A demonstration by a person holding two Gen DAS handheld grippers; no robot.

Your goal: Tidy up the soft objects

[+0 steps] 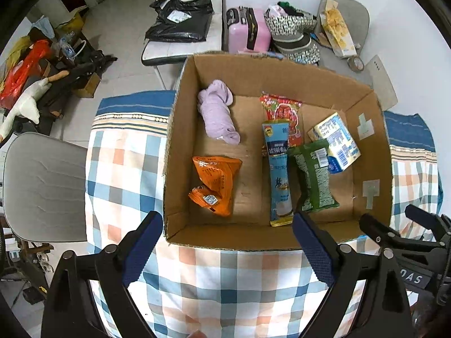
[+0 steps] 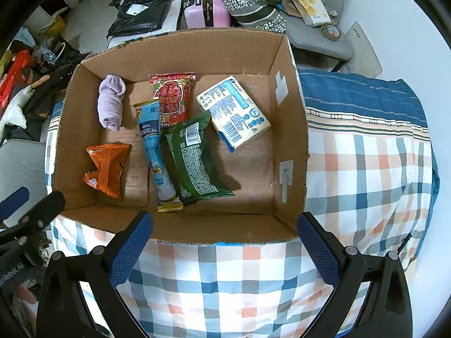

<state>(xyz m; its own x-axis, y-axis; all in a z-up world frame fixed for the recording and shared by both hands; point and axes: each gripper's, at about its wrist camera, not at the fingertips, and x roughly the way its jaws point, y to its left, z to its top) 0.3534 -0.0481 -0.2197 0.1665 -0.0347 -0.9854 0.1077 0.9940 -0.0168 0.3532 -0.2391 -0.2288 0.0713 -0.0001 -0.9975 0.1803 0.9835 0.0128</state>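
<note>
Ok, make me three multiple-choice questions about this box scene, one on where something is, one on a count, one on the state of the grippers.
1. Where does the lilac rolled cloth lie in the cardboard box?
A. In the far left corner
B. Against the right wall
C. Outside, on the checked cloth

2. How many items lie in the box?
A. Three
B. Six
C. Nine

3. How do the left gripper and right gripper stand?
A. Both open, holding nothing
B. Both shut on packets
C. Left shut on the orange packet

Answers: 1 A, the cloth sits by the far left corner, beyond the orange packet. 2 B, cloth, orange packet, red packet, blue tube packet, green packet and white carton. 3 A, each gripper's jaws are spread wide before the box with nothing between them.
</note>
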